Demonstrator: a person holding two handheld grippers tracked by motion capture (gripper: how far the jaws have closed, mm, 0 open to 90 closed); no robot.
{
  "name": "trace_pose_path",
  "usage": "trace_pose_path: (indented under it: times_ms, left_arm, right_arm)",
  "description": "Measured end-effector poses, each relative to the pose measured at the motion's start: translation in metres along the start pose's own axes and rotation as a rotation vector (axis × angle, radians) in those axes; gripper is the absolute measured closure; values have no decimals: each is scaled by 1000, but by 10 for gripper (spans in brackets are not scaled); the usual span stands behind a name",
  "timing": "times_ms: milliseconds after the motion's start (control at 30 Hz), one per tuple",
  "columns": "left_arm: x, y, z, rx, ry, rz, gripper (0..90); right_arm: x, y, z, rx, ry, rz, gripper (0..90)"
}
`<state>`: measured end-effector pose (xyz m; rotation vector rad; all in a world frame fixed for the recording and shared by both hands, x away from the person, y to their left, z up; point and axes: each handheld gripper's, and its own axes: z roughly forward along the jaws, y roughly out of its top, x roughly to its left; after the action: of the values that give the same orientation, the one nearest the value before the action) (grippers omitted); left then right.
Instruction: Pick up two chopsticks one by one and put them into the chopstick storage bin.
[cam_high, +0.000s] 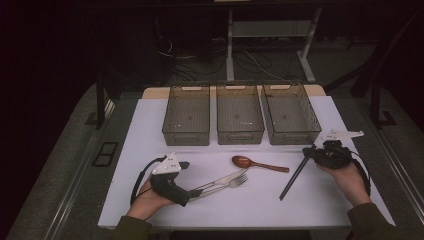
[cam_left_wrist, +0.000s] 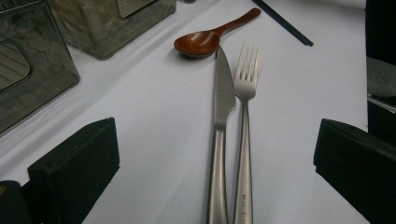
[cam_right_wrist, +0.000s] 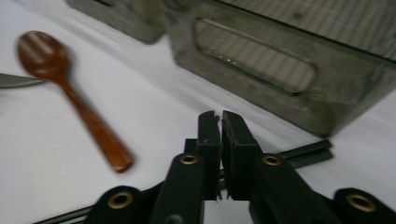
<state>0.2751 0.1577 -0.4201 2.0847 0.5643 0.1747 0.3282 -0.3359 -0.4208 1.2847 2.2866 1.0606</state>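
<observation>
Right now we are pinching the black chopsticks (cam_high: 292, 177) with the right gripper (cam_high: 311, 151), jaws pressed together on them near the table's (cam_high: 150, 130) right edge. Left gripper (cam_high: 194, 192) is sitting near the front edge, jaws spread wide around the knife (cam_left_wrist: 223, 98) and fork (cam_left_wrist: 245, 88) handles, not touching. Wooden spoon (cam_high: 247, 162) is lying mid-table, before three bins (cam_high: 240, 117).

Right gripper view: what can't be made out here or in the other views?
- Chopsticks: right gripper view, middle hidden behind the shut right tool.
- Knife and fork: left gripper view, handle ends cut off by the bottom edge.
- Spoon: right gripper view, blurred.
</observation>
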Motion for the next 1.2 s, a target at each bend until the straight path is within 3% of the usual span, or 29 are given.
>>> trace_pose_path:
  times_ms: [200, 500, 867, 1200]
  left_arm:
    - [0, 0, 1, -4, -1, -4, 0]
    - [0, 0, 1, 0, -2, -6, 0]
    - [0, 0, 0, -3, -3, -8, 0]
    - [0, -1, 1, 1, -7, -8, 0]
  right_arm:
    - [-20, 3, 10, 38, -59, 17, 900]
    - [-35, 3, 22, 74, -106, 52, 900]
    - [-39, 5, 34, 100, -128, 45, 900]
    - [-41, 2, 34, 124, -140, 45, 900]
